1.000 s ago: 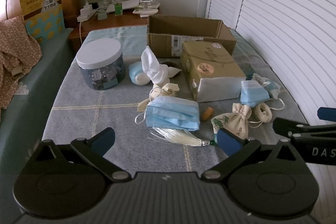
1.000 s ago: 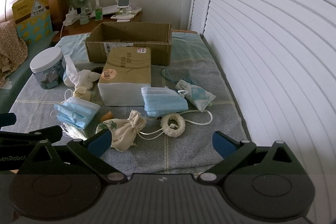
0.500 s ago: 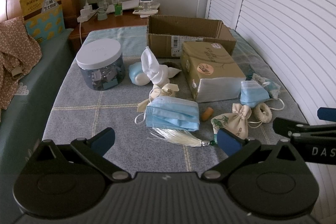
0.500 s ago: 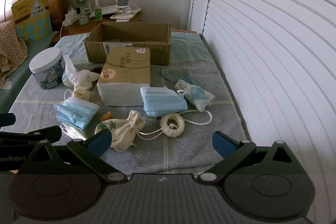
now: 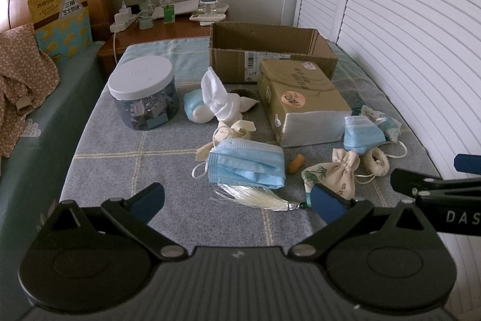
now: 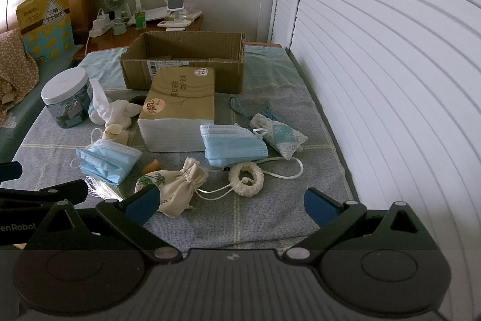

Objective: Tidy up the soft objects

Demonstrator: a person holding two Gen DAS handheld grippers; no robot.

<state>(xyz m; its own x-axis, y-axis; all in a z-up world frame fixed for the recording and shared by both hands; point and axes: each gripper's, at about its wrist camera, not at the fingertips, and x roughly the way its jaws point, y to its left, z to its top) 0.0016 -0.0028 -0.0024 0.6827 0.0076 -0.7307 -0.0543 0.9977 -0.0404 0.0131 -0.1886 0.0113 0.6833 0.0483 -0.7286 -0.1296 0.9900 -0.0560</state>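
On the grey blanket: soft things lie loose before the cardboard box (image 6: 183, 62).
Left mask (image 5: 246, 167): I'd pinch its folded middle, not an ear loop.
Pouch (image 6: 177, 188): take it by the gathered neck.
My left gripper (image 5: 237, 202): low, level, jaws apart, empty.
My right gripper (image 6: 231, 203): alongside, low, jaws apart, empty.
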